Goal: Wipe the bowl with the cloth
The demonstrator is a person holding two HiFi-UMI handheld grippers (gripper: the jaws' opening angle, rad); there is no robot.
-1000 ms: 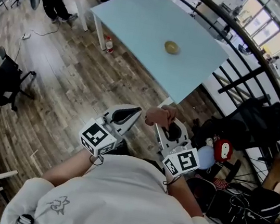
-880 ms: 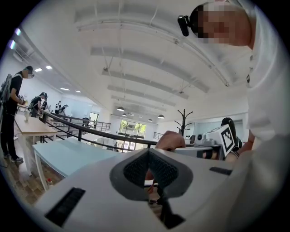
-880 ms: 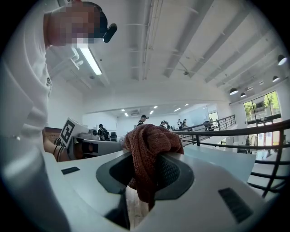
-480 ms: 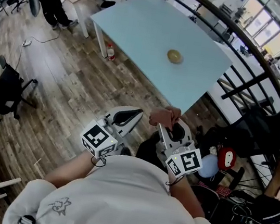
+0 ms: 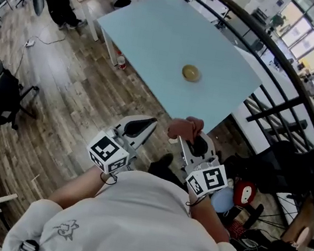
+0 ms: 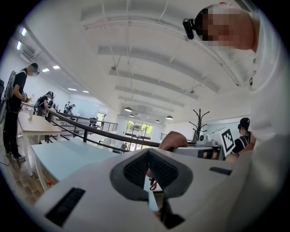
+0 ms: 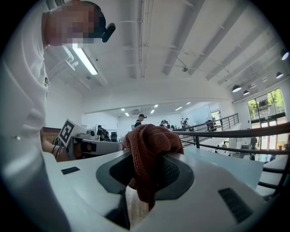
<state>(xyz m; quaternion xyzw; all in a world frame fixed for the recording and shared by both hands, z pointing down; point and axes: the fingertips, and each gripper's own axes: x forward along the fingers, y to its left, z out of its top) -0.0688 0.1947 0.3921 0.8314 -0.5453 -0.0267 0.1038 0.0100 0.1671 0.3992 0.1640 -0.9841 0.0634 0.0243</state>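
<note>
On the pale blue table (image 5: 154, 33) ahead the bowl (image 5: 191, 73) is seen, straight beyond the right gripper (image 5: 186, 134) and well apart from it. The reddish cloth (image 7: 152, 145) is gripped there; the left gripper (image 6: 149, 171) is closed, empty.

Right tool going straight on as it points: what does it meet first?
Probably the near edge of the blue table, though the right tool, holding the cloth, may pass above it. Depth is unclear.

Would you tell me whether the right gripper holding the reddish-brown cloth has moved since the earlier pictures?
Yes: the right gripper, shut on the reddish-brown cloth, has come nearer the edge of the light blue table.
</note>
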